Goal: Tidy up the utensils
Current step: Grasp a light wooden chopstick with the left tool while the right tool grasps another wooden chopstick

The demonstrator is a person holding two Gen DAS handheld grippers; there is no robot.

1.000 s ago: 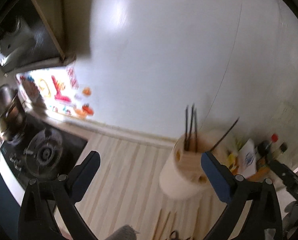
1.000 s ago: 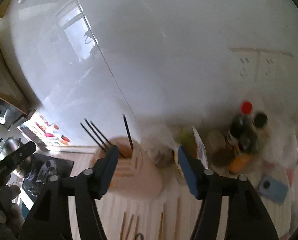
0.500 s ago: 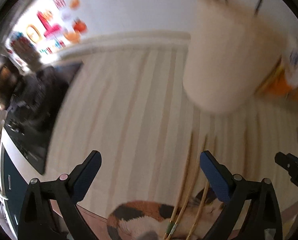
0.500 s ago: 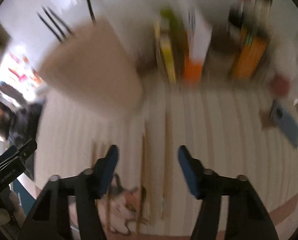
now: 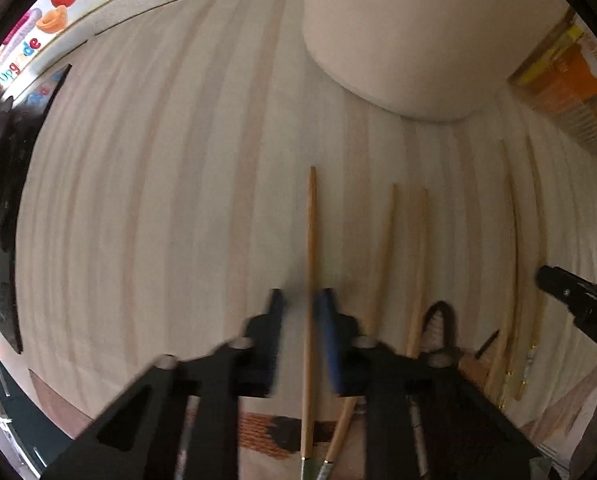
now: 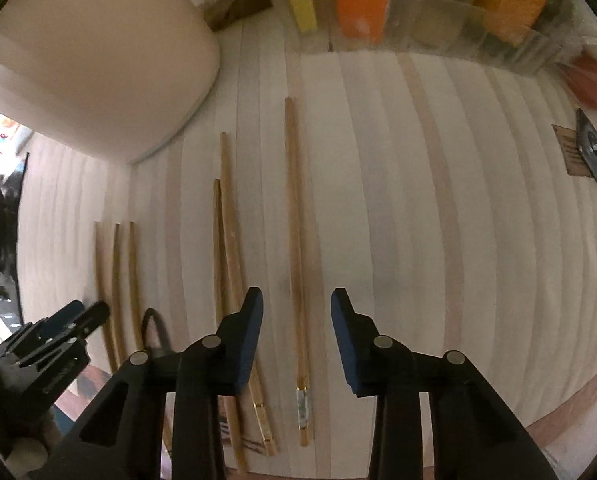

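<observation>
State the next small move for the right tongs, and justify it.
Probably finish closing the right tongs on the lone chopstick. It lies between their jaws on the striped mat. The jaws have just been closing, but gaps show on both sides, so it is not yet pinched.

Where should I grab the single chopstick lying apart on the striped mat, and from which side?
Mid-shaft of the lone chopstick, from straight above, pinching across its width. It lies flat with bare mat either side. The right tongs straddle it, jaws just closing, not yet touching.
</observation>
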